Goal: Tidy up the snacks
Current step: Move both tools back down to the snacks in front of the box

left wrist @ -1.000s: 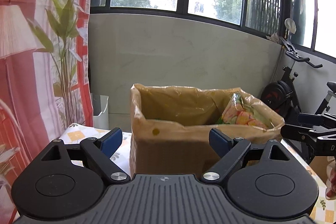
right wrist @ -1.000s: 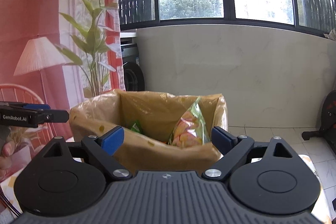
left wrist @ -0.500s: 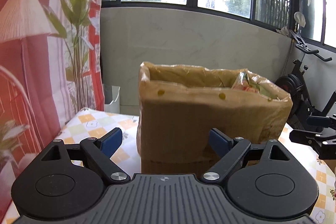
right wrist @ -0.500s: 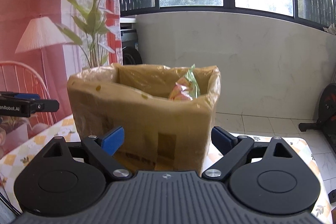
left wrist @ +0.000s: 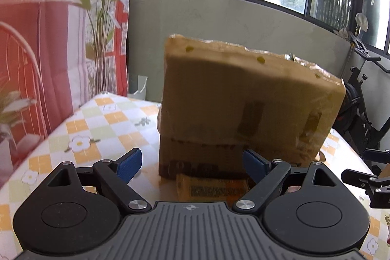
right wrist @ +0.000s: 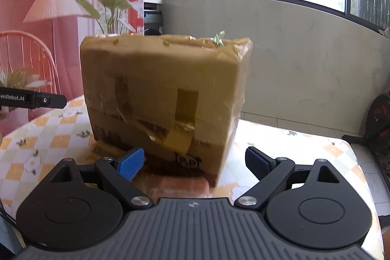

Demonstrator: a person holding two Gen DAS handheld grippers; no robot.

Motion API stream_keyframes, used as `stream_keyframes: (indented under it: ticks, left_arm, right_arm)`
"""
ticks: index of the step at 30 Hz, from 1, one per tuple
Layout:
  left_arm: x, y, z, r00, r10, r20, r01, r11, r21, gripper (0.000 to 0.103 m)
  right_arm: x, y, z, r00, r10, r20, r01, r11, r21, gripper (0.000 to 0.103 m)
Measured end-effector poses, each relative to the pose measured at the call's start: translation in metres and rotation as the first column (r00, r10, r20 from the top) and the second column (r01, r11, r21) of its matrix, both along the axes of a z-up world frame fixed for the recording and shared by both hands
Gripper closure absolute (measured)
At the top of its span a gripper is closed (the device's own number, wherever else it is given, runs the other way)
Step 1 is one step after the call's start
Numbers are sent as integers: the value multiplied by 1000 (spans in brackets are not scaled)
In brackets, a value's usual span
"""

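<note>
- Checkered, flower-print tablecloth covered the table by the balcony windows, and the tape-wrapped cardboard box stood upright on it, straight ahead of both my grippers.
- Low in front of that box lay a flat yellow snack packet. It sat just beyond my left gripper, roughly centred between its blue pads, with its long axis running crosswise to my fingers.
- Before my right gripper, a reddish-brown packet lay close under the box's near corner, partly hidden by the gripper body.
- Each hand looked about equally near its own packet, I judged.
- Both grippers tilted downward toward the tabletop. Their fingers stood wide apart, clamped on nothing.
- A green wrapper tip poked above the box rim, so some snacks were already inside.
</note>
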State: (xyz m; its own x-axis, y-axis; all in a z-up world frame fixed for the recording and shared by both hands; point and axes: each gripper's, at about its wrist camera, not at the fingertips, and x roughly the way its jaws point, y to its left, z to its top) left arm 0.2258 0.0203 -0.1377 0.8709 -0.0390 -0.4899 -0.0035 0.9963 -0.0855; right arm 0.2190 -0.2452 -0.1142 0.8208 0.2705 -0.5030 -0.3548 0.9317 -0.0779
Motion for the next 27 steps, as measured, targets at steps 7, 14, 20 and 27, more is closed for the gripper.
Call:
stream_keyframes:
  ticks: [7,14,20,27]
  left_arm:
    - [-11,-10,-18,999,-24,-40,23,1000,-9,12]
    - [-16,-19,-27,997,-44,-67,44,999,3,12]
    - [-17,-29,-38,992,-76,-104,76,997,-10,13]
    - [-18,-42,-50,982,-127,-138,127,992,-10,16]
  right_arm:
    - [-10,-18,-21,999,-27,-30,28,999,21,11]
    - [-20,-35,-48,995,-34,-99,36,999,23,12]
    - [-29,-41,-68,985,-15,-173,24,998,50,13]
    - [-36,-45,-77,982,-32,-184,38,999,31,19]
